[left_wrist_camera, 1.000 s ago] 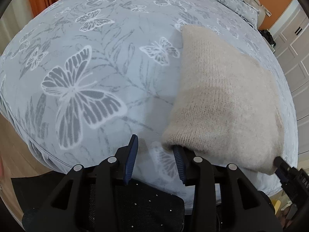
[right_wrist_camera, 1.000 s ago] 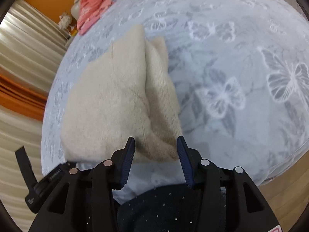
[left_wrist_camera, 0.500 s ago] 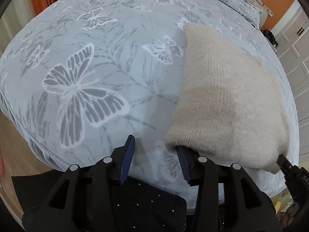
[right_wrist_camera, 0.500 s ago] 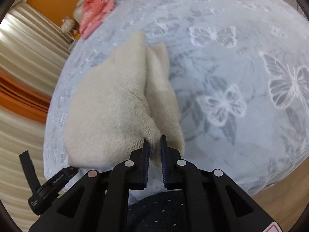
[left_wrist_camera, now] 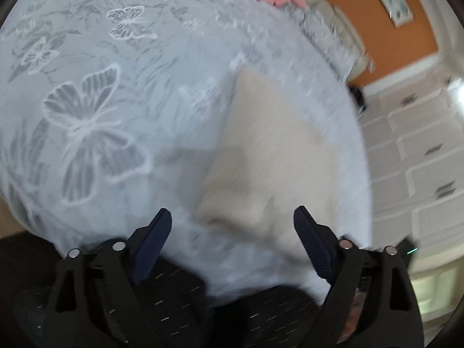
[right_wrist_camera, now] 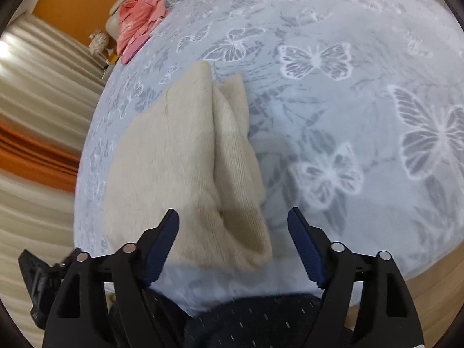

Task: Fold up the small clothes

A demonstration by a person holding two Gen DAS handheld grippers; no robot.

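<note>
We see the left gripper and right gripper both spread wide, gripping nothing — the folded beige sweater lies on the bedspread, near edge between the fingers.

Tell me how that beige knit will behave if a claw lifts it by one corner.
The knit would probably sag and unfold: it's soft, thick, loosely layered on the bedspread. Likely light for its bulk. Its fuzzy surface should grip, not slip.
</note>
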